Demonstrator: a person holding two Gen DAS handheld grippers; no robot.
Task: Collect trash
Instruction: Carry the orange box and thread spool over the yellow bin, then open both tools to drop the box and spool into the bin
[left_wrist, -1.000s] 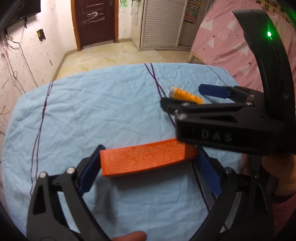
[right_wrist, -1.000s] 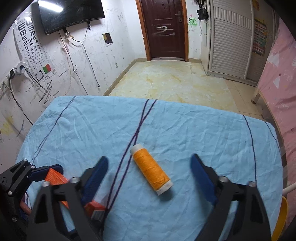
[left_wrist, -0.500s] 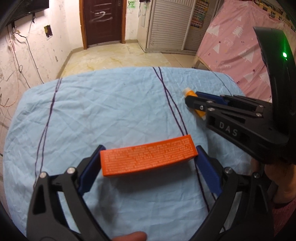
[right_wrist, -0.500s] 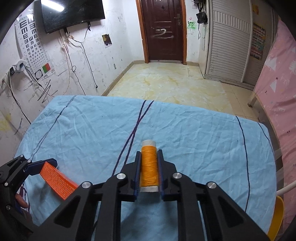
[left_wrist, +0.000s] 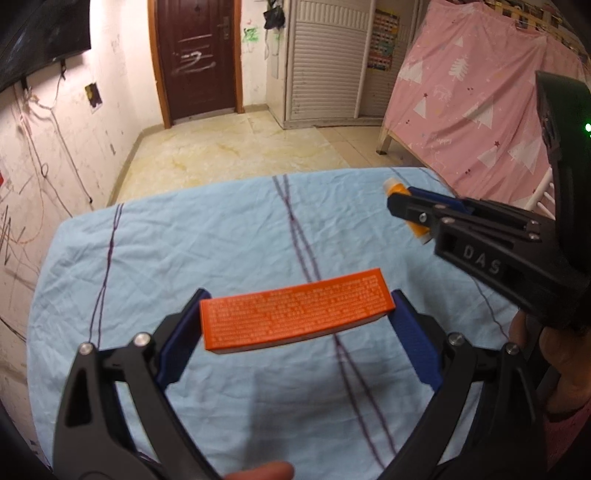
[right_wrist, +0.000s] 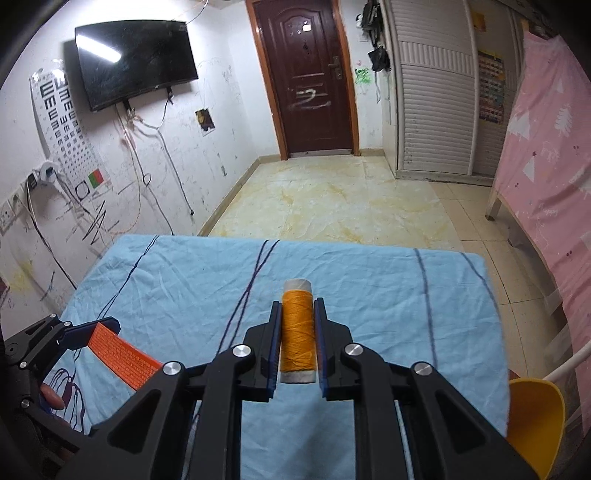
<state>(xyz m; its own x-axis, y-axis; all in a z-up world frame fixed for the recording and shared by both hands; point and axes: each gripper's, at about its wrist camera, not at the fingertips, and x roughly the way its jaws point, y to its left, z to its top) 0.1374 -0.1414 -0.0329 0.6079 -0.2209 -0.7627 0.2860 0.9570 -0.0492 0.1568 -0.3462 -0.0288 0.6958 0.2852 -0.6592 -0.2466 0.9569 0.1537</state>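
An orange printed box (left_wrist: 297, 314) hangs above the blue cloth, held by its two ends in my left gripper (left_wrist: 297, 310), which is shut on it. The same box (right_wrist: 123, 354) shows at the lower left of the right wrist view. A spool of orange thread (right_wrist: 297, 334) with white ends sits lengthwise between the blue pads of my right gripper (right_wrist: 297, 314), which is shut on it and lifted off the cloth. In the left wrist view the right gripper (left_wrist: 402, 201) comes in from the right with the spool (left_wrist: 400, 192) at its tip.
The table wears a light blue cloth (left_wrist: 184, 240) with dark purple lines. A yellow container (right_wrist: 535, 417) stands off the table's right edge. A pink-covered bed (left_wrist: 480, 110) lies to the right, and tiled floor (right_wrist: 332, 206) runs to a brown door.
My right gripper shut on the thread spool, which lay loose on the cloth a second ago, and lifted it. The left gripper rose a little with the orange box.
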